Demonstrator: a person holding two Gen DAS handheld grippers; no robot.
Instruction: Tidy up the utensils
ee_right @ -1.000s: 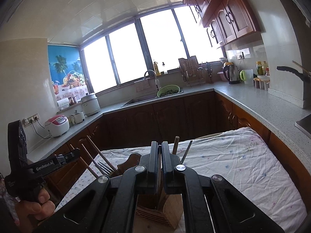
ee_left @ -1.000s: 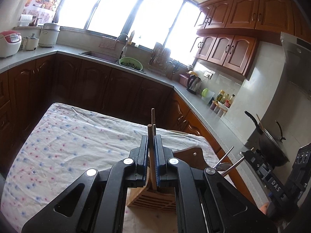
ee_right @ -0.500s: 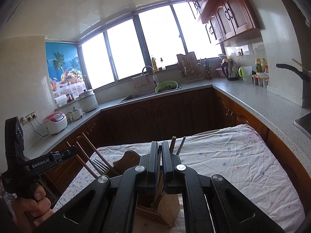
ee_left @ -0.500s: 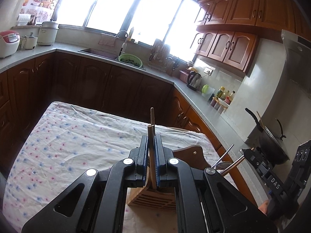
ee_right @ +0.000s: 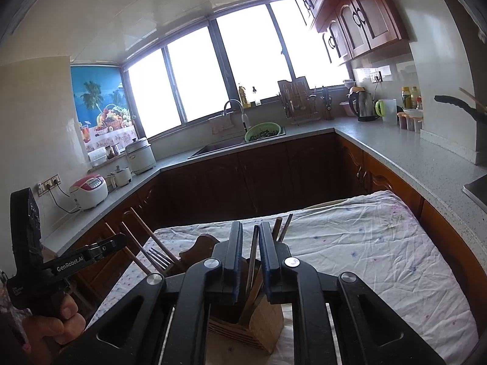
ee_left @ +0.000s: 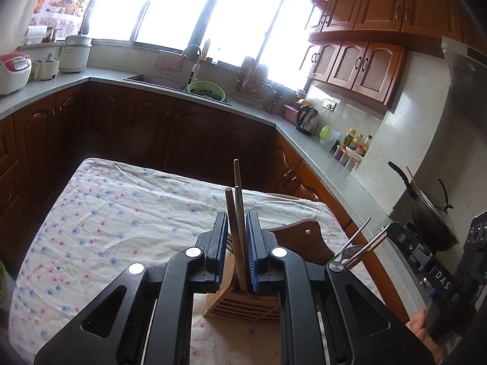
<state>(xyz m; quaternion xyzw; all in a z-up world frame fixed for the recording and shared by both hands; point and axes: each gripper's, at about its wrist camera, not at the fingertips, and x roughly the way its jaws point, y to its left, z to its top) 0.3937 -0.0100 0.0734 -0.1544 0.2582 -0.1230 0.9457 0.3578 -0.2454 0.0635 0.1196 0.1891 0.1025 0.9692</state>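
Observation:
A wooden utensil holder (ee_left: pixel 243 302) stands on the flowered tablecloth (ee_left: pixel 121 222); it also shows in the right wrist view (ee_right: pixel 258 325). My left gripper (ee_left: pixel 236 222) is slightly open around several wooden chopsticks (ee_left: pixel 236 213) that stand in the holder. My right gripper (ee_right: pixel 251 237) is slightly open around a dark utensil handle (ee_right: pixel 253 255) standing in the holder. A fork (ee_right: pixel 159 257) and more chopsticks (ee_right: pixel 137 231) lean out of the holder's left side.
A wooden board (ee_left: pixel 304 240) stands behind the holder. Kitchen counters (ee_left: pixel 304 143) wrap round the table, with a sink, a green colander (ee_left: pixel 207 89), a kettle (ee_left: pixel 307 118) and a wok (ee_left: pixel 426 210) on the stove at right.
Both grippers have opened a little: their jaws were pressed on the utensils before and now stand apart from them. Both have also moved slightly back from the holder.

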